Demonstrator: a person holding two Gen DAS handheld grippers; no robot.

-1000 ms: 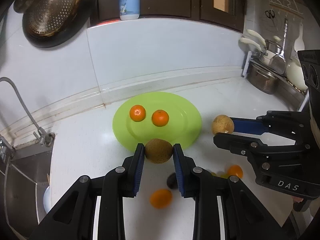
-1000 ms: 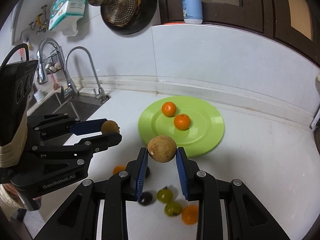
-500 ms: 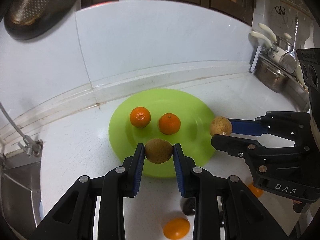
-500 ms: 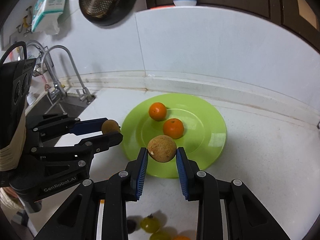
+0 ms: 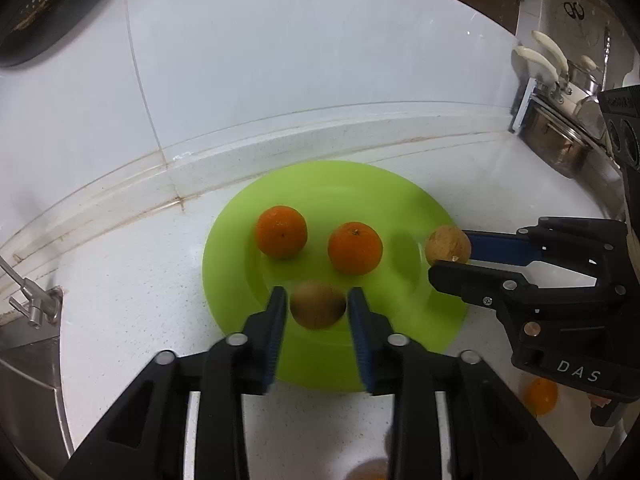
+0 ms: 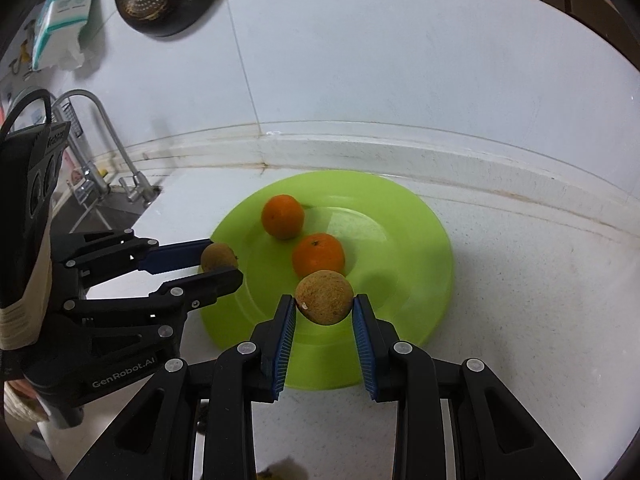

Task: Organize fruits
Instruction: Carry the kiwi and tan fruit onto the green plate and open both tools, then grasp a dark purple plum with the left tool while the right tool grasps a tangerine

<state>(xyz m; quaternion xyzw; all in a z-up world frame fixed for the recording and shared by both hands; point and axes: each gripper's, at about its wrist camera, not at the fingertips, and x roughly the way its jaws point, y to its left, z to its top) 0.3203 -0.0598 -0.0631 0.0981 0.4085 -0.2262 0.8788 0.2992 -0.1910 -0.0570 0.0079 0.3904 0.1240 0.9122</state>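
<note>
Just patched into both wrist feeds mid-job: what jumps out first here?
The bright green plate on the white counter, with two oranges on it. Each gripper holds a brown fruit above it: the left gripper over the near rim, the right gripper over the right side.

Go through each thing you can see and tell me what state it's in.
Left tool: shut on a brown kiwi, above the plate.
Right tool: shut on a tan round fruit.
Round lime-green plate: holds two oranges, apart.

Left gripper (image 5: 318, 312) black, blue ribbed pads, silver screws; right gripper (image 6: 324, 312) alike.
</note>
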